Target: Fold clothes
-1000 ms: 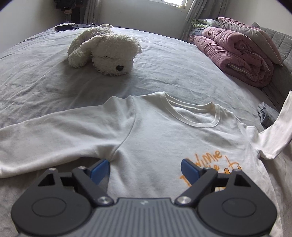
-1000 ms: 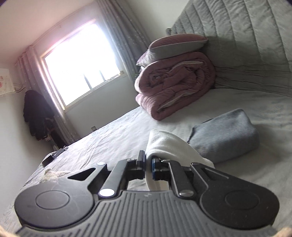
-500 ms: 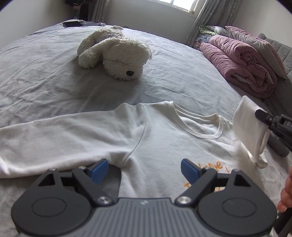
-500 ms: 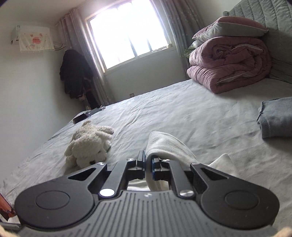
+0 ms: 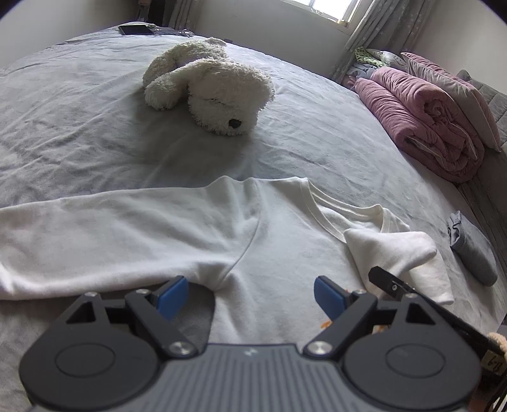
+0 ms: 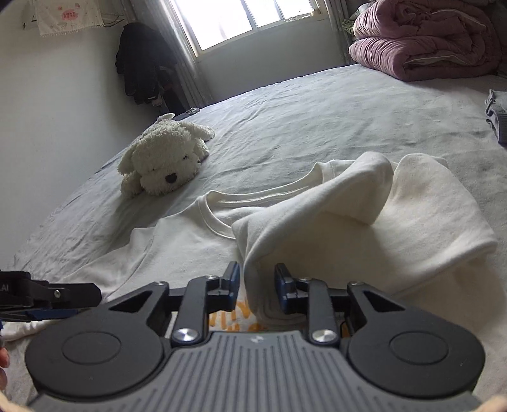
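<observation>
A white long-sleeved shirt with orange print lies face up on the grey bed. Its right sleeve is folded in across the chest, also seen in the left wrist view. My right gripper has its jaws parted around the sleeve cuff, which lies loose between them; one finger shows in the left wrist view. My left gripper is open and empty, low over the shirt near its left armpit. The left sleeve lies stretched out to the left.
A white plush dog lies on the bed beyond the collar, also in the right wrist view. A rolled pink duvet and pillow sit at the far right. A folded grey garment lies right of the shirt. A phone lies far back.
My right gripper carried the right sleeve over the shirt's chest, lowered it and opened its jaws. The left gripper stayed open and shifted slightly.
</observation>
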Action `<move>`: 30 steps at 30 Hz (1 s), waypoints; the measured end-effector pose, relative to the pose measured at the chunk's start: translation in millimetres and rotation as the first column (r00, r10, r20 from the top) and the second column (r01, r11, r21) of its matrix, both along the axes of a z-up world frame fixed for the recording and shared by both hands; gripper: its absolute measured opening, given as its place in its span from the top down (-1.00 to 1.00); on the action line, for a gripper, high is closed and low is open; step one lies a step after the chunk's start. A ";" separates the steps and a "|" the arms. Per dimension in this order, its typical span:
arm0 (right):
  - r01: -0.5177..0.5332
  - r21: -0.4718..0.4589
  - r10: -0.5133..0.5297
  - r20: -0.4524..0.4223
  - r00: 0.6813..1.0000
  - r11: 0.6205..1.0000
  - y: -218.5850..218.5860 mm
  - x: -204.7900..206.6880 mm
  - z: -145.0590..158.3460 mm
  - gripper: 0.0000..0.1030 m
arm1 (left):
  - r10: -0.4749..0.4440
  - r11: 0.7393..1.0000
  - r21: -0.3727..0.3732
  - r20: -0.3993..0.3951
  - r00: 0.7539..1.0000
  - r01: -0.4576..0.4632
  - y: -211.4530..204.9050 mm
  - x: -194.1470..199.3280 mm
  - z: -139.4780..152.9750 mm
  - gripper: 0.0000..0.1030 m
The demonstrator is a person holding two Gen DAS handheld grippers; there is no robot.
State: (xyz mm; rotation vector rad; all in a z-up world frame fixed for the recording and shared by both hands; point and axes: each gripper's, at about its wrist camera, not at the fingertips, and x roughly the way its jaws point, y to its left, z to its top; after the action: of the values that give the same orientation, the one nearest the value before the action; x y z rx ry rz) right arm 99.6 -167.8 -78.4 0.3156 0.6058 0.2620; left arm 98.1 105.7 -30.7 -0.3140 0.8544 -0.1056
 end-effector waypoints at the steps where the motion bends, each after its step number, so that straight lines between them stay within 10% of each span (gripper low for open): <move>1: 0.001 0.009 -0.001 0.011 1.000 1.000 -1.3 -0.7 2.6 0.15 | 0.005 1.000 -0.012 -0.002 1.000 -0.005 2.3 0.4 0.2 -0.70; 11: -0.032 0.035 0.031 0.050 0.998 0.999 12.6 22.2 6.6 0.15 | 0.044 0.956 -0.289 -0.015 0.999 -0.046 38.8 8.6 -10.1 -0.40; 14: -0.136 -0.097 0.144 0.076 0.987 0.986 38.9 18.1 9.4 0.15 | 0.043 0.918 -0.395 -0.001 0.999 -0.040 47.0 11.3 -16.2 -0.41; 23: -0.382 -0.572 0.480 0.025 0.877 0.726 109.2 -13.6 -2.7 0.15 | 0.031 0.809 -0.587 -0.003 1.000 -0.027 50.8 16.9 -35.3 -0.57; 30: -0.404 -0.559 0.494 0.011 0.870 0.724 104.8 -17.2 -3.0 0.15 | 0.043 0.719 -0.693 -0.024 0.999 -0.047 57.4 19.7 -45.6 -0.63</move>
State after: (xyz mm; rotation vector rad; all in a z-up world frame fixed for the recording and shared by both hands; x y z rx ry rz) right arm 82.4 -63.0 -81.3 -0.4183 0.5655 0.5670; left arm 117.8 163.1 -76.3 -1.0527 0.7841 -0.3881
